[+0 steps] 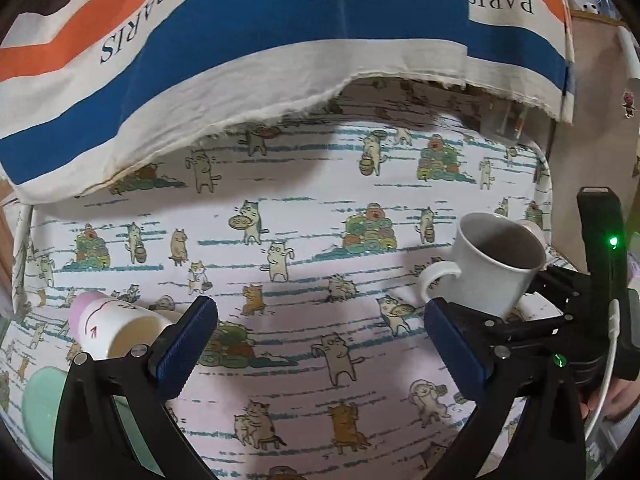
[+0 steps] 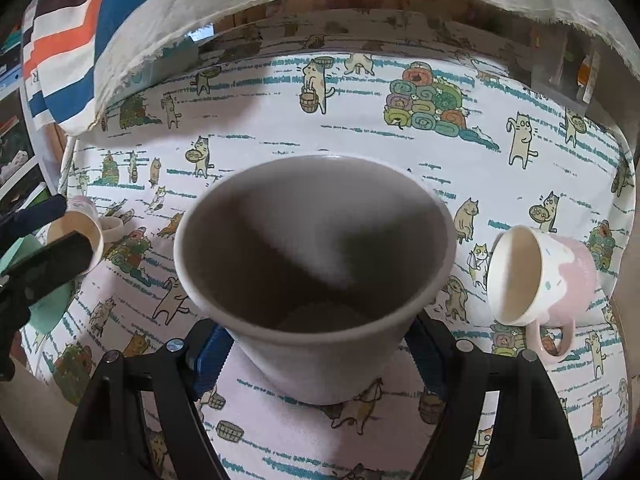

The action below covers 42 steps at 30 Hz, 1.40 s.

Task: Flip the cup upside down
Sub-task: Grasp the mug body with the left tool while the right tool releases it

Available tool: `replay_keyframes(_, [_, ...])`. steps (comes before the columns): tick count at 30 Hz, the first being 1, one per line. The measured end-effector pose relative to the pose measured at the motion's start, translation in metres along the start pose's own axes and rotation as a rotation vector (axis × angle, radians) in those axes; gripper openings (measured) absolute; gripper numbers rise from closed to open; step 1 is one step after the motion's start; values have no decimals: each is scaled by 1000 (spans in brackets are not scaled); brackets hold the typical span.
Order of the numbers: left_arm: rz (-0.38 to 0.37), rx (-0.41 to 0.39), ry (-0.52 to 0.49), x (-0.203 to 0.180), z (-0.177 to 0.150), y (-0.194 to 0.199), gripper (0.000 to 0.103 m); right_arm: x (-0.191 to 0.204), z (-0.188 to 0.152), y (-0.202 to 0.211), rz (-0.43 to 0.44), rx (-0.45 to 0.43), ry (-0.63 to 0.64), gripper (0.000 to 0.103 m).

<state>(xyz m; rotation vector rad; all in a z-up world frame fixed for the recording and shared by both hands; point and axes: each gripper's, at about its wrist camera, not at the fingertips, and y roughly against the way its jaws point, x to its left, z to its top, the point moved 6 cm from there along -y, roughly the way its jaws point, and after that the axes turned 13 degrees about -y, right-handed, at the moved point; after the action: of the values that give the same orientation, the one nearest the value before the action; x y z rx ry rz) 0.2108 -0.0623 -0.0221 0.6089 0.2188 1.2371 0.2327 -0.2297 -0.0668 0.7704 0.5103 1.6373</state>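
- Cat-printed cloth (image 1: 304,216) covers the surface, and a striped Paris fabric (image 1: 240,32) hangs over its far edge.
- We hold the white cup (image 2: 316,280) in our right gripper (image 2: 316,354), jaws clenched on its lower body, so the rim is free to turn.
- It is tilted, mouth facing the camera and lifted off the cloth; we judge the flip is partway.
- Our left gripper (image 1: 320,344) hovers with jaws released, holding nothing.
- Right of the white cup, a pink mug (image 2: 540,276) lies on its side.
- Left of the white cup, a pink-banded cup (image 1: 116,330) lies tipped beside a mint green object (image 1: 40,404).
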Motion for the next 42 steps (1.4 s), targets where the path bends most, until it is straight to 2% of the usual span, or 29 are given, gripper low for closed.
replay_keyframes(3, [-4,0,5,1,-1,1,103,-1,4,14,21,-25,-3,90])
replay_keyframes(6, [1,4,5,4,-1,-3,103,-3,12,36,42,-84,3,90])
replay_keyframes(9, [-20,-3,-40,-1,0,-5,103,-6,18,58,65,-131,7,91])
replay_keyframes(14, [-7,-7,-92,-10,6,-9,101,-16,24,73,79,-190,-34,94])
replay_keyframes(17, [-72,23,-105,-19,8,-21,93,-19,23,74,97,-177,-41,93])
replay_keyframes(21, [-153,77,-157,-34,9,-41,88,-22,25,84,106,-207,-61,93])
replay_keyframes(23, [-204,111,-171,-42,9,-52,81,-24,26,90,94,-229,-73,93])
replay_keyframes(26, [-248,134,-193,-52,9,-61,77,-31,30,98,62,-257,-97,93])
replay_keyframes(29, [-294,143,-185,-61,8,-64,72,-41,34,101,40,-270,-122,93])
replay_keyframes(32, [-323,152,-161,-63,6,-66,72,-49,37,101,28,-264,-148,94])
replay_keyframes(34, [-327,156,-141,-62,4,-68,72,-54,37,98,5,-257,-164,94])
replay_keyframes(39, [-273,141,-99,-57,3,-71,74,-61,34,86,-65,-223,-159,93])
replay_keyframes(42, [-199,123,-104,-55,5,-72,75,-62,32,82,-76,-210,-161,93])
